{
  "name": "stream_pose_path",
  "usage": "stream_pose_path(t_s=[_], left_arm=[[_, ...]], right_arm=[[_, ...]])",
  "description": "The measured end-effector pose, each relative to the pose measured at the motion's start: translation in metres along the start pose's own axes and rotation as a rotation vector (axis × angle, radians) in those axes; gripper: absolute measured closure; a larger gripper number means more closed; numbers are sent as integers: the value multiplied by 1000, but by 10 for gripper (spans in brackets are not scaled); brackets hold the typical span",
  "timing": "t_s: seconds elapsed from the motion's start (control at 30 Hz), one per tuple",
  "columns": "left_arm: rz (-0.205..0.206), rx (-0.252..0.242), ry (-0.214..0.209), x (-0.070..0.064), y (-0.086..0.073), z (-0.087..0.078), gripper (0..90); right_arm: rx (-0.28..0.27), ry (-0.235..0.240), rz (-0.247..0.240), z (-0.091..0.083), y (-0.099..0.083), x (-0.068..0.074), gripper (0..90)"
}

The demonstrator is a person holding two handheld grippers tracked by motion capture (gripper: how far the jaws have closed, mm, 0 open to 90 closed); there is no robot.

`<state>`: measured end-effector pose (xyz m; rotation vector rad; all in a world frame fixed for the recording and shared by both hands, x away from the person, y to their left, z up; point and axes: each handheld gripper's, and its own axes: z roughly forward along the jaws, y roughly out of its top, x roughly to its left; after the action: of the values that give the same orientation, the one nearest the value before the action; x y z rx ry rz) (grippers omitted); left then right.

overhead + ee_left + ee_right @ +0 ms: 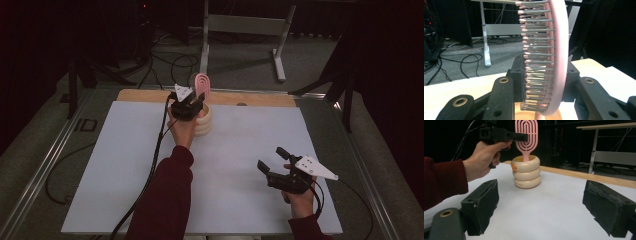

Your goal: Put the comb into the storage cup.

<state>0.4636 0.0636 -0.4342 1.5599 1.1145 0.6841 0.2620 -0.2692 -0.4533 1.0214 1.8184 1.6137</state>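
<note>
Pink hairbrush (549, 57) between left claw (192, 102) jaws

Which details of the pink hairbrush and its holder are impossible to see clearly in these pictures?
- Brush handle: hidden inside the cream ringed holder in the right gripper view.
- Holder in the high view: mostly covered by the left hand and left claw.
- Pink hairbrush top: cut off by the left gripper view's upper edge.
- Small print on the holder: too small.

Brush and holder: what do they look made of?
Brush: pink, smooth and matte, likely moulded plastic; its grey pins look like thin metal or stiff plastic with pink ball tips. Holder: three stacked cream rings, faintly glossy, possibly ceramic or plastic; I cannot tell which.
</note>
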Motion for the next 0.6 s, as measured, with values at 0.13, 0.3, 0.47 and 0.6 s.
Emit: stream_pose_path(t_s=[0.13,0.3,0.47,0.6], left_arm=[[-9,1,0,0,-4,0,643],[-16,4,0,0,-8,1,643],[-14,10,-1,0,-10,1,642],[-13,11,-3,0,-11,1,641]], right_arm=[[-2,0,0,0,0,0,135],[-1,2,-5,0,0,0,135],[-3,2,-2,0,0,0,135],[-2,2,-6,1,0,0,136]])
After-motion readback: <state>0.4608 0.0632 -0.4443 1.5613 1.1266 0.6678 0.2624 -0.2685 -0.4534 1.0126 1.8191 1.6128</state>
